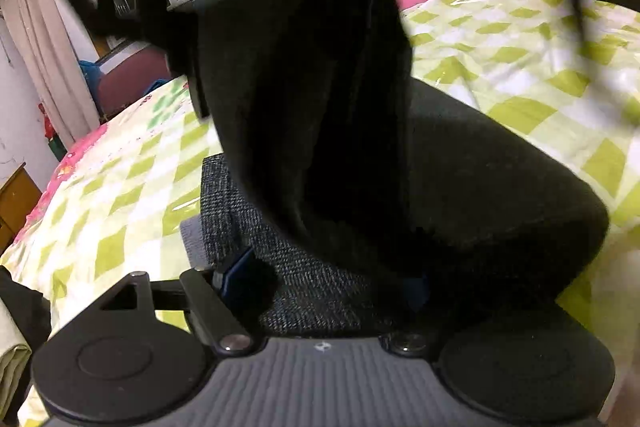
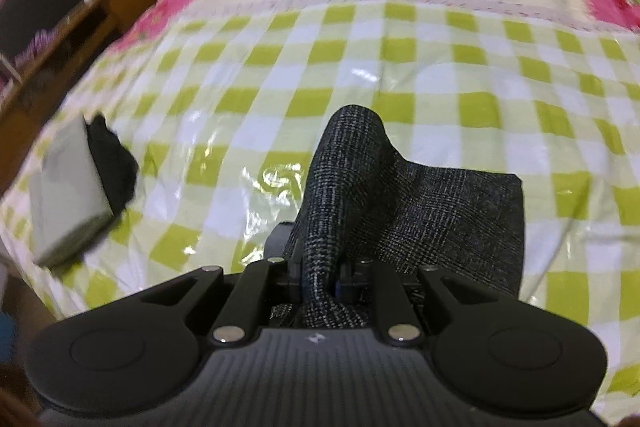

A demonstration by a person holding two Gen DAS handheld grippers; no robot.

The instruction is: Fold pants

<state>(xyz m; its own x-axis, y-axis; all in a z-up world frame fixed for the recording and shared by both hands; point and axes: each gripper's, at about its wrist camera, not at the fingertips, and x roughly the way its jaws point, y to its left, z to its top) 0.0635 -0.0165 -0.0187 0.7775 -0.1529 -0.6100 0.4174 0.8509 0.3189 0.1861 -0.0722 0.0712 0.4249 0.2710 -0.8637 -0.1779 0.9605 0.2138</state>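
- The pants [image 2: 400, 203], of dark grey checked cloth, are seen draped over a bed's green-and-white checked plastic sheet [image 2: 360, 67].
- A bunched fold of that cloth is pinched between the nearly closed jaws of the right gripper [image 2: 320, 279].
- The left gripper [image 1: 324, 283] is held wide; its jaws are largely hidden by dark cloth, and whether anything is gripped cannot be told.
- No brand or lettering can be read (only a small pale emblem [image 2: 316, 339] is seen on each gripper body).
- A folded pale garment [image 2: 68, 195] lies well apart, at the sheet's left edge.
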